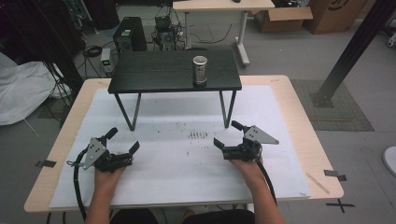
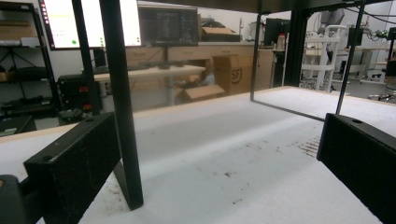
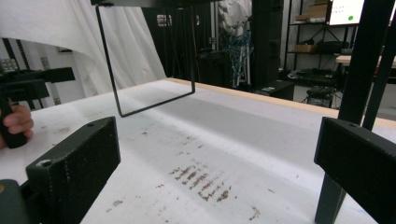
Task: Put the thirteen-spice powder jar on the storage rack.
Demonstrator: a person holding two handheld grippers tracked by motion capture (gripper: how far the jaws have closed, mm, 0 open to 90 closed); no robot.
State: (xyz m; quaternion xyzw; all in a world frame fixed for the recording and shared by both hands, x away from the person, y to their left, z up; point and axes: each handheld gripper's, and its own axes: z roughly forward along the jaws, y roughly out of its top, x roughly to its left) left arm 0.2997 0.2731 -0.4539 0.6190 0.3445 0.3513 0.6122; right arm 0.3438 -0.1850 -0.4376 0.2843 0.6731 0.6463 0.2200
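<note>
One white mat [image 1: 187, 158], smudged dark near its middle, covers the wooden table [image 1: 299, 121]. Beyond it, cluttered floor and cardboard boxes [image 1: 285, 18]. A black stand [image 1: 159, 70] carries what looks like a metal cup [image 1: 200, 69], well beyond the left gripper [image 1: 122, 141] and right gripper [image 1: 225, 134], both spread wide and empty.

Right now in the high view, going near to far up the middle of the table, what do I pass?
Grippers, left and right, both open → brown marks on the white mat → black shelf → metal can on top of it.
</note>
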